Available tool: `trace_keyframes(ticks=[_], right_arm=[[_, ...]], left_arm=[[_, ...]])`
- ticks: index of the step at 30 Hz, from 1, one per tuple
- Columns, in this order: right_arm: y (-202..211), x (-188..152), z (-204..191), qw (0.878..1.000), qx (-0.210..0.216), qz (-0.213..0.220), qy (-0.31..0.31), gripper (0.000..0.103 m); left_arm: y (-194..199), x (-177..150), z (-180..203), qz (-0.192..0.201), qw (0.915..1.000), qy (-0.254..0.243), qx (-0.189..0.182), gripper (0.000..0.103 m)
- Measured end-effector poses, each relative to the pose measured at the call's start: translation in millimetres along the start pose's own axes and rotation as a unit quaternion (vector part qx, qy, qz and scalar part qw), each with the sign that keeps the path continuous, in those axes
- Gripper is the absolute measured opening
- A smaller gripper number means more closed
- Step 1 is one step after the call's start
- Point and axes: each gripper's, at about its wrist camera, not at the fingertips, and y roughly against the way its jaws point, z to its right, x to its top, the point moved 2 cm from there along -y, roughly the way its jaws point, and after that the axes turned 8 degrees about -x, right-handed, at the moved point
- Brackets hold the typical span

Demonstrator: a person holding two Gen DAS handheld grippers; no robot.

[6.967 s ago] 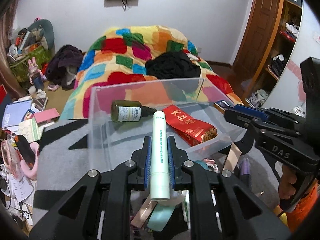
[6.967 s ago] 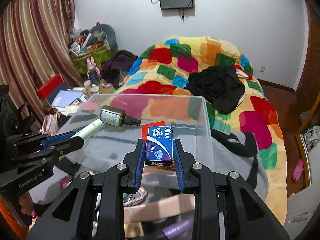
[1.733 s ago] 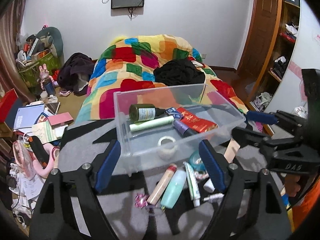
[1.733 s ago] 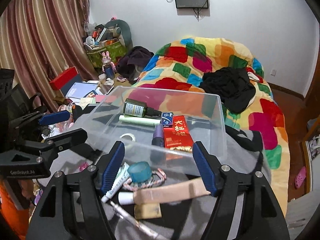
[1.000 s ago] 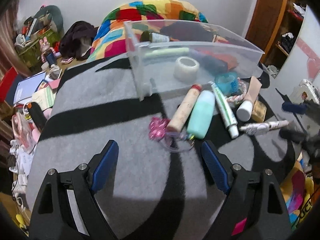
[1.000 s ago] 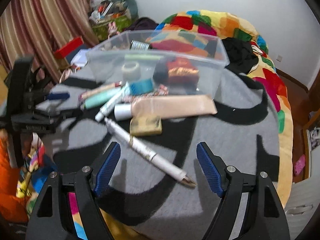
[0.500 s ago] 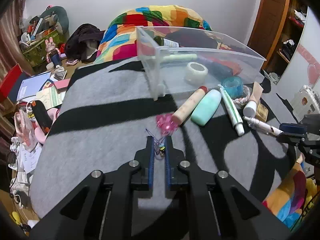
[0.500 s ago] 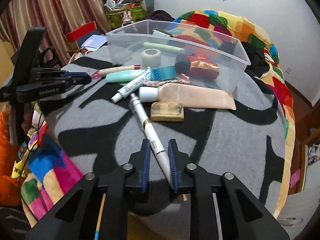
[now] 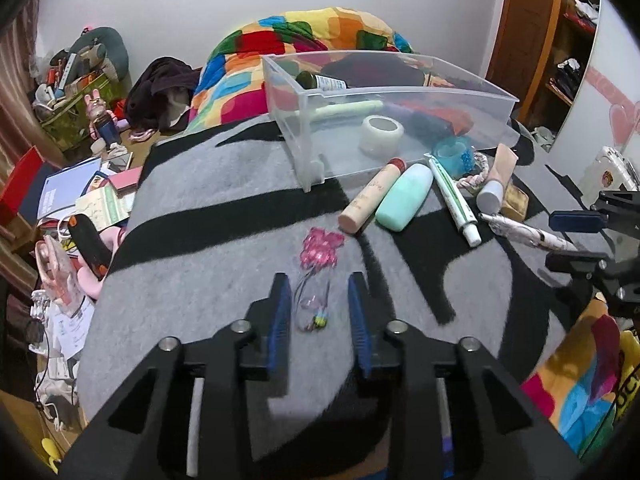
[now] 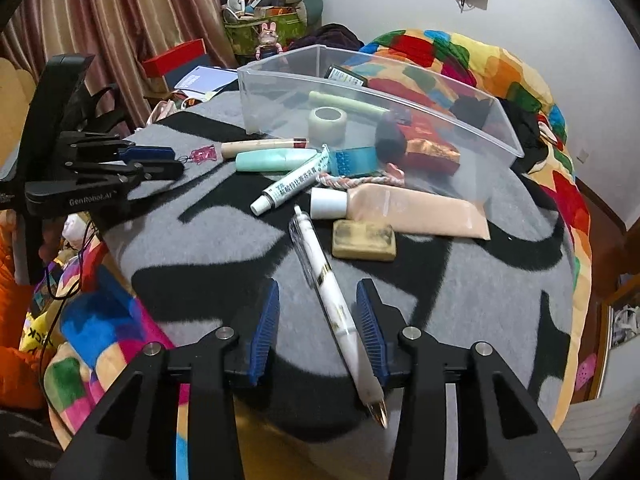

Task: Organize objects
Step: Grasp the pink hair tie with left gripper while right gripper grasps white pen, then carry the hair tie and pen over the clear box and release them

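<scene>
A pink charm keychain (image 9: 320, 250) lies on the grey and black blanket, its thin loop (image 9: 312, 306) between the jaws of my left gripper (image 9: 319, 316). Those jaws are opening and the pads stand clear of the loop. A white pen (image 10: 326, 284) lies between the jaws of my right gripper (image 10: 317, 334), close to the right pad; these jaws are opening too, without pressing on it. The clear plastic bin (image 9: 384, 94) stands beyond and holds a tape roll (image 9: 381, 135), a bottle, a tube and a red pack. Each gripper shows in the other's view: the right (image 9: 576, 236), the left (image 10: 160, 162).
In front of the bin (image 10: 360, 84) lie a peach tube (image 9: 370, 198), a mint bottle (image 9: 404, 197), a white toothpaste tube (image 10: 294, 182), a large beige tube (image 10: 400, 210), a yellowish block (image 10: 364, 240) and a braided cord (image 10: 352, 180). Clutter covers the floor at left.
Half a second ago both grippers were shut, the left on the keychain loop, the right on the pen. Both have since parted their jaws, and the items lie loose on the blanket.
</scene>
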Motion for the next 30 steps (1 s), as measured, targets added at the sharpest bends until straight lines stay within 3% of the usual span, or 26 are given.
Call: trace_keyframes(ticks=[4,7,9,11,20,30], right_arm=[[-11,3,-3,1.000,-0.003,-0.009,-0.002,0.037],[-11,3,-5,1.000,0.000,-0.002,-0.006,0.024],[-9,2,-7,1.000,-0.003,0.000,-0.004,0.018],[-6,0,-8,1.000,-0.004,0.001,-0.005,0.014],[22,3,6,0.998,-0.010,0.039,-0.046,0.012],[51,34,42,0.989,-0.029,0.100,-0.109,0.012]], left_arm=[[-10,10,-2,0.003,0.9999,0.006,-0.011,0.036],[-17,15,-4,0.011,0.9998,0.011,-0.015,0.036],[-17,15,-2,0.018,0.9997,0.010,-0.012,0.034],[-15,12,-1,0.023,0.9997,0.007,-0.005,0.022],[13,7,2,0.048,0.9985,0.027,-0.008,0.020],[57,47,15,0.119,0.9922,0.029,-0.027,0.020]])
